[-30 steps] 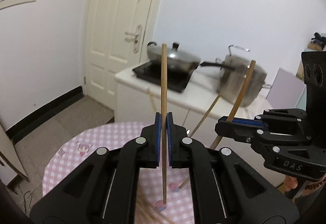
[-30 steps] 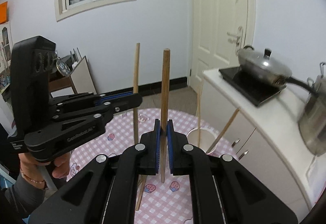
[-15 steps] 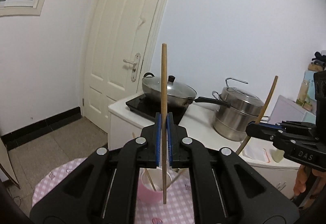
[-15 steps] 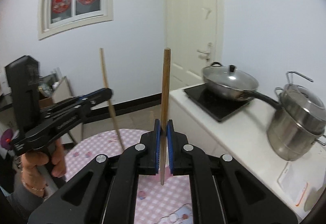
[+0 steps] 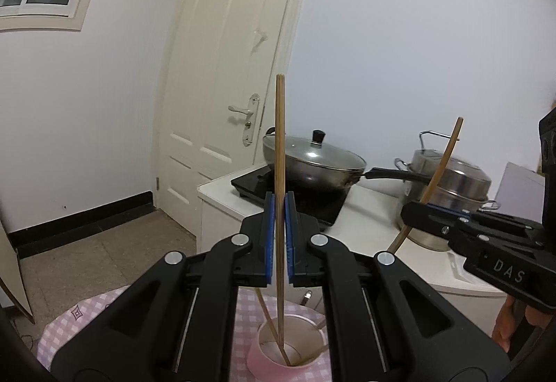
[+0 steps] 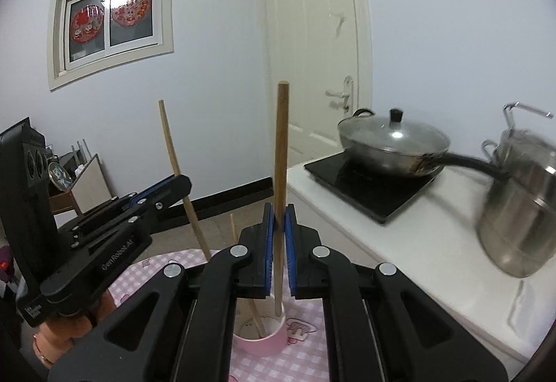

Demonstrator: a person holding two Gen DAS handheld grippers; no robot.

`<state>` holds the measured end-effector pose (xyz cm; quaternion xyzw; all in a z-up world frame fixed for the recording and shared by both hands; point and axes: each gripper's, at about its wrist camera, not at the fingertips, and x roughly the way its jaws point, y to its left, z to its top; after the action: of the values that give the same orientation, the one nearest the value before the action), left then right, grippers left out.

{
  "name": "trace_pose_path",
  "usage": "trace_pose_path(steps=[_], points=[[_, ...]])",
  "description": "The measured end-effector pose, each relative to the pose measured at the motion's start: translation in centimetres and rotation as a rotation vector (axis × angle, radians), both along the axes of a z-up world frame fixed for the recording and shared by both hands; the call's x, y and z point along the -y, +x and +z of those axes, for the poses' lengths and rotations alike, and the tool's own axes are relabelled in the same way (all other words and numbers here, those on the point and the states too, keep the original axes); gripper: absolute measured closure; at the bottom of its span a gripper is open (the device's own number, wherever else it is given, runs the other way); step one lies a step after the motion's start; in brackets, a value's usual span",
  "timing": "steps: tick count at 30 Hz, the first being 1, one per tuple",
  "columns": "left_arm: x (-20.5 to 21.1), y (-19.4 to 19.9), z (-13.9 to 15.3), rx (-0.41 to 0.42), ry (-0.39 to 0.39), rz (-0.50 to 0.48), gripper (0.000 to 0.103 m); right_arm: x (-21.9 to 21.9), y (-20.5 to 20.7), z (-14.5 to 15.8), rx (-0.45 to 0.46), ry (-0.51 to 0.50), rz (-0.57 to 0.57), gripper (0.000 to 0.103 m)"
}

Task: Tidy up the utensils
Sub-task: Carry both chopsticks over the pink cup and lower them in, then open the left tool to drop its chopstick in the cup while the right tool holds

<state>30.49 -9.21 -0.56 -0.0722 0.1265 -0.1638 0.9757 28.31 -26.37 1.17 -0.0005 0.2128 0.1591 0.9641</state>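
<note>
A white panelled door (image 5: 229, 76) w/ a lever handle is seen at the back of a pale-walled room, and a white-framed window (image 6: 111, 18) w/ red round decorations is set high in the wall to its left. A white counter (image 6: 410, 243) runs along the right; on it a black induction hob (image 6: 368, 184) carries a lidded steel wok (image 6: 392, 145) w/ a black handle, and a tall stainless steamer pot (image 6: 521, 204) stands beside it. A round table covered by a pink-and-white checked cloth (image 6: 278, 361) is seen low in front. On it stands a pink round cup holder w/ white inside (image 5: 288, 347), w/ thin bamboo chopsticks (image 5: 269, 319) leaning in it.

The left gripper (image 5: 280, 236), black w/ blue pads, is closed on a thin light bamboo chopstick (image 5: 280, 152) held upright, its lower tip inside the cup. The right gripper (image 6: 280, 239), same build, is clamped on a thicker brown wooden chopstick (image 6: 280, 152), also upright, its lower end just over the cup's rim. A hand (image 6: 66, 330) is seen under the left tool.
</note>
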Motion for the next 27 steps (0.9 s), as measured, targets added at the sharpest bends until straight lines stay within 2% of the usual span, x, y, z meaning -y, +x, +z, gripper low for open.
trace_pose_path(steps=[4,10,27], points=[[0.5,0.6,-2.1,-0.020,0.033,0.004,0.097,-0.3,0.7,-1.8,-0.038,0.002,0.014,0.098],[0.6,1.0,-4.4,-0.077,0.049,-0.012,0.097,0.2,0.0,-1.7,-0.030,0.035,0.020,0.098],[0.9,0.8,-6.4,-0.195,0.099,-0.082,0.096,0.1,0.7,-4.4,-0.150,0.028,0.020,0.098]])
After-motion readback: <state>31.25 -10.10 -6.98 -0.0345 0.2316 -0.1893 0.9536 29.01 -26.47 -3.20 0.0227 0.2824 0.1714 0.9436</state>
